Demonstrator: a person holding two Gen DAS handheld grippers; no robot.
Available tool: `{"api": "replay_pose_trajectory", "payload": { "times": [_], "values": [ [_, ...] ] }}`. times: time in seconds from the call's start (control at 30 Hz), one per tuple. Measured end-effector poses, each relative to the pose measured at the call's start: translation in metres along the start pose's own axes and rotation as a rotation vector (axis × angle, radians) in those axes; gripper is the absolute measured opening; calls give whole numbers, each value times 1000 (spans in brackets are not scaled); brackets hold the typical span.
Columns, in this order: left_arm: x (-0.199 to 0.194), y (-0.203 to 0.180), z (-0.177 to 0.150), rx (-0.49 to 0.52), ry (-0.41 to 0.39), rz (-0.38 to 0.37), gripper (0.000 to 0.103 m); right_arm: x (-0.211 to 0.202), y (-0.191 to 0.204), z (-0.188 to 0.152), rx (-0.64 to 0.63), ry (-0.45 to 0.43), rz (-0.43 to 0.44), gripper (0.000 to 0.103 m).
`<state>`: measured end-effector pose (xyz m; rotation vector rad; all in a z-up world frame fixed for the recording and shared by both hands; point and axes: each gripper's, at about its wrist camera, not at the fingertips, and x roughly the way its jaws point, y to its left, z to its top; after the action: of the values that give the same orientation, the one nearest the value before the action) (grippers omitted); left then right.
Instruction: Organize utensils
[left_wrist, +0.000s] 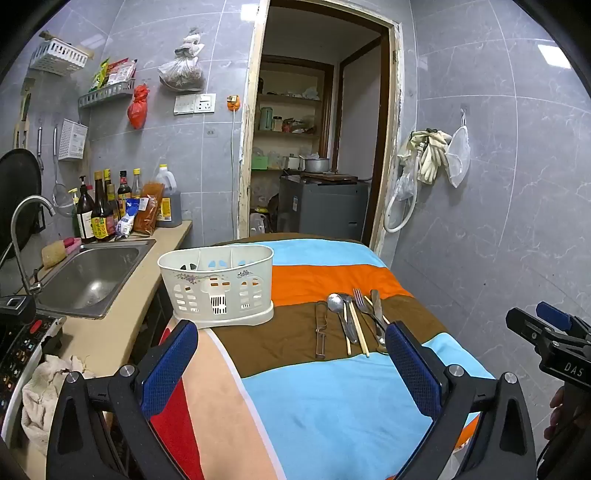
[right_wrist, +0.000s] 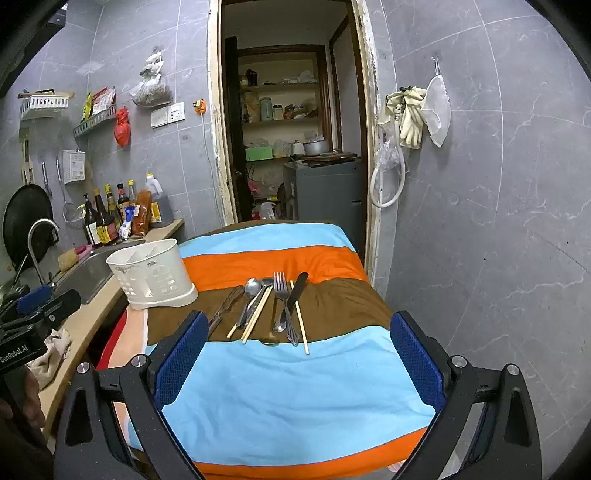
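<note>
A white plastic utensil caddy (left_wrist: 218, 284) with empty compartments stands on the brown stripe of a striped cloth (left_wrist: 332, 398); it also shows in the right wrist view (right_wrist: 153, 275). Beside it to the right lie a peeler (left_wrist: 320, 328), spoons (left_wrist: 336, 304), chopsticks (left_wrist: 358, 330), a fork (left_wrist: 364, 304) and a knife (left_wrist: 376, 308). In the right wrist view the spoon (right_wrist: 252, 288), fork (right_wrist: 281, 291), knife (right_wrist: 297, 290) and chopsticks (right_wrist: 256, 314) lie in a row. My left gripper (left_wrist: 291, 350) is open and empty, in front of the utensils. My right gripper (right_wrist: 299, 343) is open and empty, just in front of them.
A steel sink (left_wrist: 92, 273) with a tap (left_wrist: 26, 225) sits on the counter at left, sauce bottles (left_wrist: 103, 210) behind it. A rag (left_wrist: 48, 391) lies on the counter's near end. A doorway (left_wrist: 317, 147) opens behind the table. A tiled wall (left_wrist: 498, 221) stands at right.
</note>
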<state>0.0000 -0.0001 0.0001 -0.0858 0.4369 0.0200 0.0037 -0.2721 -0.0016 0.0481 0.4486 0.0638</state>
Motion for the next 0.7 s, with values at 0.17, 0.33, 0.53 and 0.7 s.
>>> {"api": "replay_pose_trajectory", "payload": {
  "times": [0.17,0.33,0.53,0.7],
  "values": [
    [0,0,0,-3,0,-3,102,0,0,1,1,3,-2,97],
    [0,0,0,-3,-2,-1,102,0,1,1,-1,1,-1,97],
    [0,0,0,-2,-4,-2,102,-1,0,2,-2,-2,-1,97],
    [0,0,0,-3,-4,-2,102,-1,0,3,-3,-2,-1,97]
  ]
}}
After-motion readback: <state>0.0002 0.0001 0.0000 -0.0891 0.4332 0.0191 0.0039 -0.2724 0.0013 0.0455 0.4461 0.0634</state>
